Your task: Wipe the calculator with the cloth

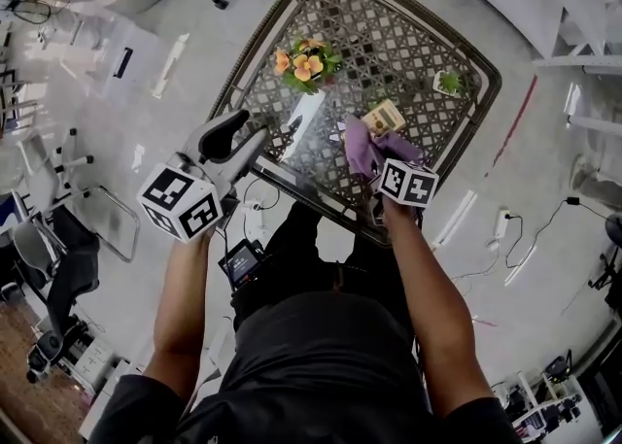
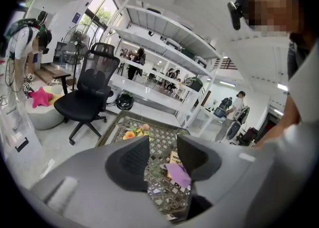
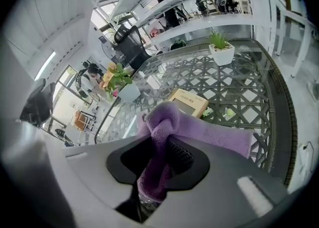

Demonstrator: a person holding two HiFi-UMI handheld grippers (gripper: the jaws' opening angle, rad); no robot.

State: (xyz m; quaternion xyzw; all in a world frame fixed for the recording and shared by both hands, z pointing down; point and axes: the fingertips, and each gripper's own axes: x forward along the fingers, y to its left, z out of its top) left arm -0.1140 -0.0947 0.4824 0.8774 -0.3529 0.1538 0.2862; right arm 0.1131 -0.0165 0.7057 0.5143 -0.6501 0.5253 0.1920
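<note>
A tan calculator [image 1: 384, 119] lies on the glass-topped lattice table [image 1: 408, 53]; the right gripper view shows the calculator [image 3: 188, 102] just beyond the cloth. My right gripper [image 1: 381, 162] is shut on a purple cloth [image 1: 367, 149], held bunched near the calculator's near side. The cloth [image 3: 167, 132] is pinched between the jaws and drapes to the right. My left gripper [image 1: 238, 133] hovers open off the table's left edge, with nothing between its fingers [image 2: 128, 161]. Through its gap I see the purple cloth [image 2: 178, 174] and the calculator [image 2: 174, 157].
An orange flower arrangement [image 1: 304, 61] in a white pot stands mid-table, and a small green potted plant [image 1: 448, 82] at the far right corner. A black office chair [image 2: 89, 92] stands beyond the table. Cables lie on the floor at right [image 1: 525, 228].
</note>
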